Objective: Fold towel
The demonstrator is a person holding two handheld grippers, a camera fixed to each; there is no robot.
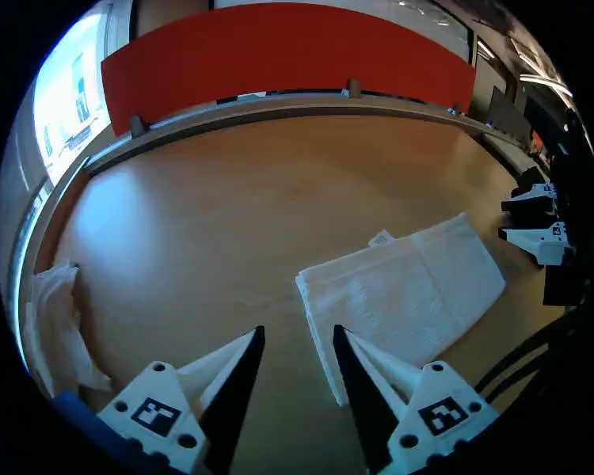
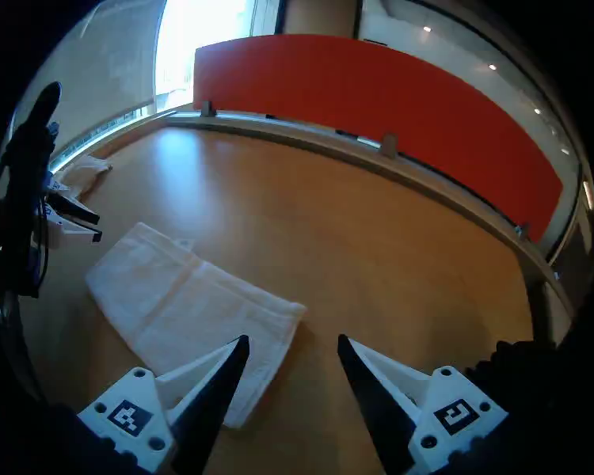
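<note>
A white towel (image 1: 404, 297) lies folded into a long flat rectangle on the wooden table (image 1: 241, 206), with a small tag at its far edge. My left gripper (image 1: 297, 336) hangs open just above the table, its right finger over the towel's near left corner. In the right gripper view the same towel (image 2: 190, 305) stretches from the left toward the middle. My right gripper (image 2: 293, 348) is open above the table, with its left finger over the towel's near end. The other gripper (image 1: 534, 222) shows at the far right of the left gripper view.
A crumpled white cloth (image 1: 55, 324) lies at the table's left edge, seen far off as the cloth (image 2: 83, 170) in the right gripper view. A red divider panel (image 1: 289, 55) stands along the table's back edge. Dark cables (image 1: 527, 360) trail at the right.
</note>
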